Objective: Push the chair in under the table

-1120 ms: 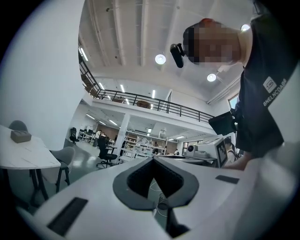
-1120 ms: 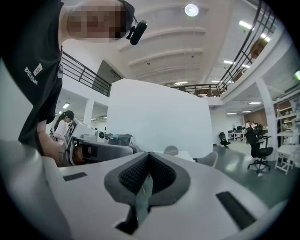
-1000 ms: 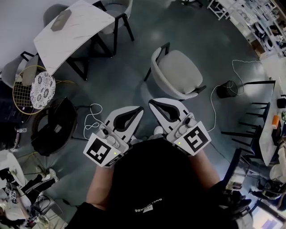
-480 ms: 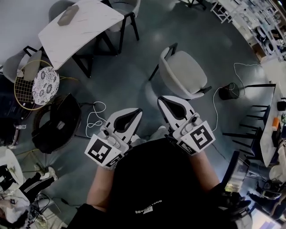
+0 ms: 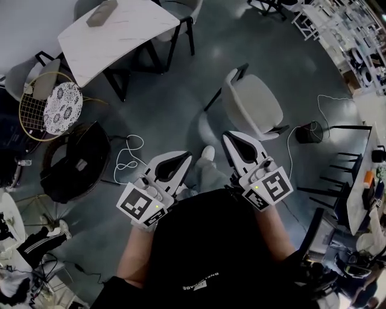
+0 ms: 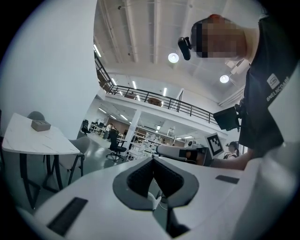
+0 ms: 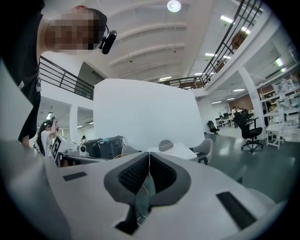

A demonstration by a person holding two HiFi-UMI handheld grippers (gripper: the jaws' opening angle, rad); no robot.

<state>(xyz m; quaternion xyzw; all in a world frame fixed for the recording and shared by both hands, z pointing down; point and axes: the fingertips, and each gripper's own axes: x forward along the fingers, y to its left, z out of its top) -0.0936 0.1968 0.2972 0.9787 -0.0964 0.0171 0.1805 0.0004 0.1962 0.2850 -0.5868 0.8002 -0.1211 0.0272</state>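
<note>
Your left gripper (image 5: pixel 184 157) has its jaws pressed together on nothing, and your right gripper (image 5: pixel 229 136) is the same. The 2 grippers sit side by side in front of your body. The chair (image 5: pixel 253 105) stands just beyond the right gripper, well apart from the white table (image 5: pixel 114 36).

Head view: top edge is cutting off the far side of the white table (image 5: pixel 114 39). The grey block (image 5: pixel 101 13) lying on it is showing too small to identify. The pale chair (image 5: pixel 253 107) is hiding most of its legs beneath its own seat. The person's dark top (image 5: pixel 205 259) is covering most of the legs.

Left gripper view: dark lens rim is clipping the table's left end.

Right gripper view: the right gripper (image 7: pixel 149 159) is blocking the table's legs, and only the tabletop is peeking out, tiny.
</note>
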